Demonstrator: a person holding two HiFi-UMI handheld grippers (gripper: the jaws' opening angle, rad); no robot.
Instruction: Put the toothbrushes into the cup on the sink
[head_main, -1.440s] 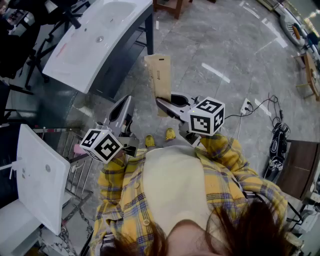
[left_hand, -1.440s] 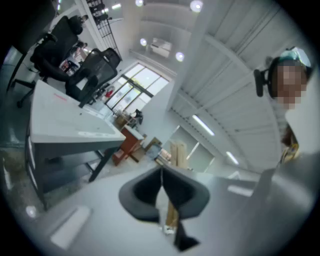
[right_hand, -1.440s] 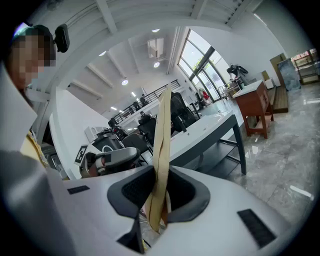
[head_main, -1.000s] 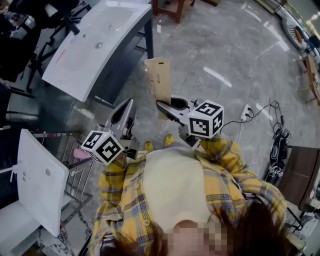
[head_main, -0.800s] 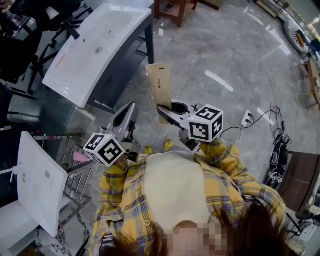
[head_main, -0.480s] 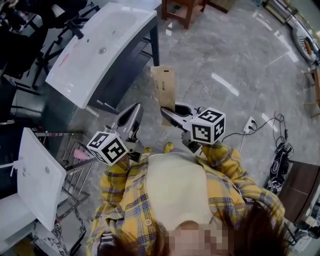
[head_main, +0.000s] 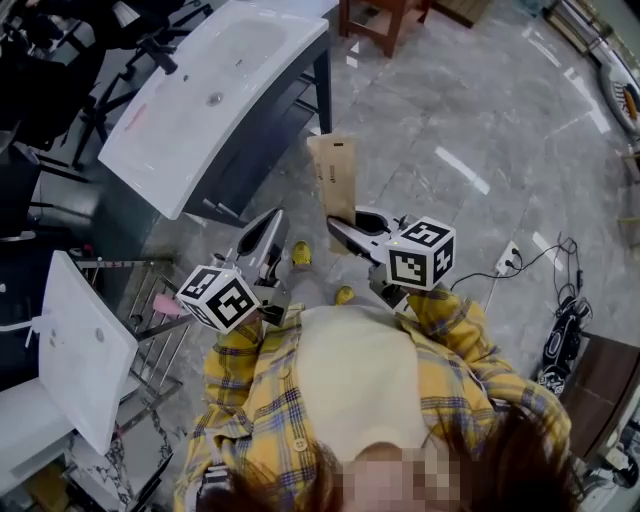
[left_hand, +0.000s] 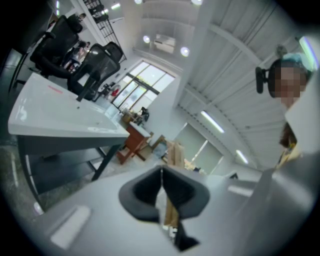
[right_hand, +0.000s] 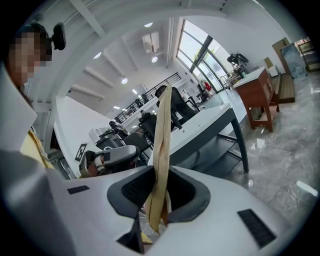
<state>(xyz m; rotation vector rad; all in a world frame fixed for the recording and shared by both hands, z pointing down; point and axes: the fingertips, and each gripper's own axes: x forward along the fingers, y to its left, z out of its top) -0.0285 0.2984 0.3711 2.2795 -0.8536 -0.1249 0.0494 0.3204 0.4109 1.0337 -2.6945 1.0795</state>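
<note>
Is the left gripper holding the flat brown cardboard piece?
No, the left gripper is shut with nothing between its jaws; the flat brown cardboard piece sits clamped in the right gripper.

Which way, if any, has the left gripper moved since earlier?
Yes, slightly forward: the tip of the left gripper, earlier below the near corner of the sink, is level with it.

Grey floor (head_main: 470, 90): wooden stool (head_main: 388, 16), power strip (head_main: 509, 258) (cord trailing right).

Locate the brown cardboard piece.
In the head view the cardboard piece sits at centre, clamped in the right gripper, over floor just right of the white sink.
</note>
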